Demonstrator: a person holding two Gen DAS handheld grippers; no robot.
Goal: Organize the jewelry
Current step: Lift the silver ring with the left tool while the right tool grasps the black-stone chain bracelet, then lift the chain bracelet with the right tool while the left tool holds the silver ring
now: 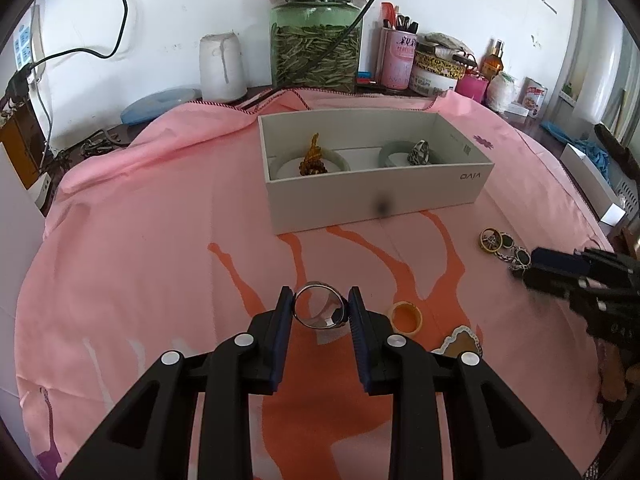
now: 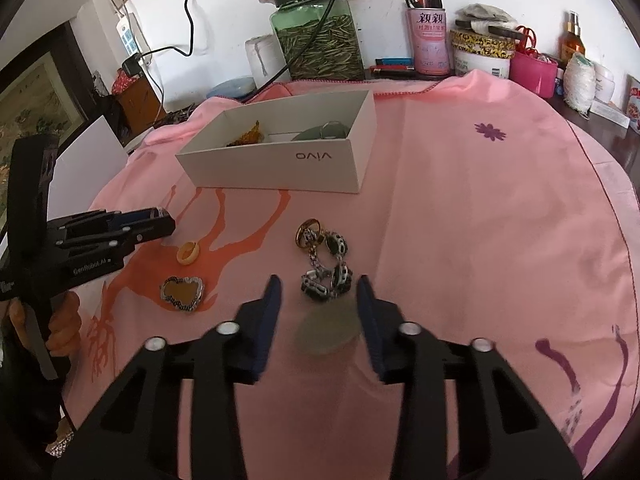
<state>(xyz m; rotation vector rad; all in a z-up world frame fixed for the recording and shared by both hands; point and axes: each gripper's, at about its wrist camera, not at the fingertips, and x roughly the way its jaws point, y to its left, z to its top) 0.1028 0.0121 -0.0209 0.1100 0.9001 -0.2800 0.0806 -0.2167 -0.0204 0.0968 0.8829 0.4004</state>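
A: Which ground near the white box (image 2: 280,168) lies open?
B: The pink cloth (image 2: 480,220) on its right.
A: And before it?
B: Obstructed: a chain bracelet (image 2: 326,264), yellow ring (image 2: 188,253) and framed pendant (image 2: 182,293).

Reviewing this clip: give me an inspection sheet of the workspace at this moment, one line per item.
Surface: pink cloth with orange and purple prints, wrinkled at the back.
Job's things: white box holding bangles and beads; silver ring in the left gripper; yellow ring, amber pendant, black-and-white bracelet loose on the cloth.
Clutter: green jar, pink canister, tins and bottles along the wall.
Grippers: left gripper shut on the silver ring; right gripper open near the bracelet.
Cables: black cable across the wall.
Surroundings: white wall, framed picture at left.
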